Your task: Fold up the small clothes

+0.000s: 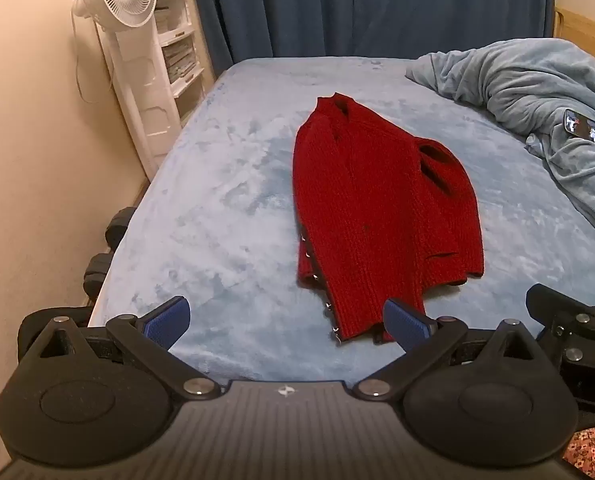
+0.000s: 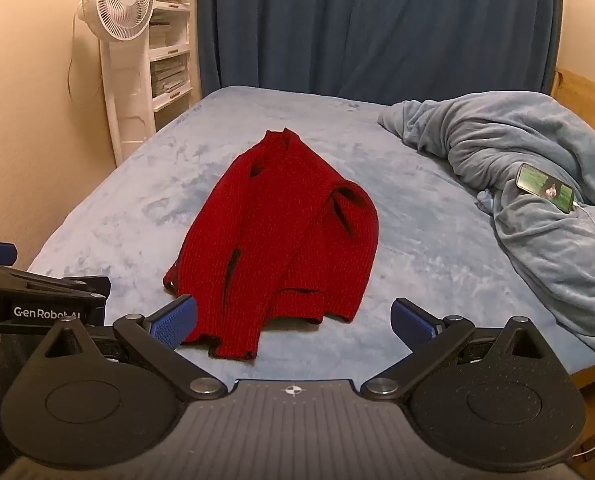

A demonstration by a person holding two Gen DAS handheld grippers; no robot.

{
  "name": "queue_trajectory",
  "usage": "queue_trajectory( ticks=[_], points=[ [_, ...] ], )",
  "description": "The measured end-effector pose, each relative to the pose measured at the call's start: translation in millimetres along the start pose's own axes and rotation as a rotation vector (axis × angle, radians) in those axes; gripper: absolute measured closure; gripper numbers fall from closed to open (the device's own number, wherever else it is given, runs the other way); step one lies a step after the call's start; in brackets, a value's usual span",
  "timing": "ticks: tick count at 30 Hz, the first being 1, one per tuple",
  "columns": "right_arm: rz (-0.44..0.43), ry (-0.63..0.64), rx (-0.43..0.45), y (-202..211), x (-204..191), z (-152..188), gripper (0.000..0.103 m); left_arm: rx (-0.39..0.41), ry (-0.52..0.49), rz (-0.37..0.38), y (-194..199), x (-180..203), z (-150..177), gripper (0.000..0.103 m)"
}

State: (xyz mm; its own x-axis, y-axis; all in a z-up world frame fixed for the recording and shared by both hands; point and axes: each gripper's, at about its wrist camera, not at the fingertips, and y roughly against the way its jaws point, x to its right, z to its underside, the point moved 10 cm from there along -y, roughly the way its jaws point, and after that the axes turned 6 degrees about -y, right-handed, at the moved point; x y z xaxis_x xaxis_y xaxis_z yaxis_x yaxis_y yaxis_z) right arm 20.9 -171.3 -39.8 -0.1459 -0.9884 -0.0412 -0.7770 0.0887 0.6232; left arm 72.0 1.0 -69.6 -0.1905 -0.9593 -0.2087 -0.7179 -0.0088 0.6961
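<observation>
Left wrist view looks down over a bed (image 1: 217,208) covered in a pale blue plush sheet, with a small red knitted garment (image 1: 377,208) lying flat near the middle. Its neck end points away toward the dark blue curtain (image 1: 377,4), and its hem lies nearest the camera. Small metal fasteners (image 1: 329,306) run along the near left edge of the knit. The left gripper (image 1: 285,322) hangs above the near edge of the bed with its fingers spread wide — nothing is between them, and the blue pad of the right-hand finger (image 1: 407,324) overlaps the garment's hem in the picture, though whether it touches cannot be told.

From the right wrist view the right gripper (image 2: 293,320) is likewise spread fully open and empty, its fingers either side of the garment's near hem. Part of the left gripper's black body shows at the left edge of this view.

A rumpled grey-blue blanket (image 2: 517,168) is heaped on the right side of the bed, well apart from the garment, and a phone (image 2: 545,188) with a lit screen rests on it. A white standing fan (image 2: 117,4) and white shelves (image 2: 169,48) stand by the wall at the far left.
</observation>
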Motion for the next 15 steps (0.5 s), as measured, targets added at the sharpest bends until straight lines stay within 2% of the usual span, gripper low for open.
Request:
queue_trajectory(
  ticks=[15],
  points=[
    [0.008, -0.001, -0.011, -2.1, -7.7, 2.9, 0.001, 0.0, -0.002, 0.006, 3.1, 2.7, 1.7, 0.0]
  ],
)
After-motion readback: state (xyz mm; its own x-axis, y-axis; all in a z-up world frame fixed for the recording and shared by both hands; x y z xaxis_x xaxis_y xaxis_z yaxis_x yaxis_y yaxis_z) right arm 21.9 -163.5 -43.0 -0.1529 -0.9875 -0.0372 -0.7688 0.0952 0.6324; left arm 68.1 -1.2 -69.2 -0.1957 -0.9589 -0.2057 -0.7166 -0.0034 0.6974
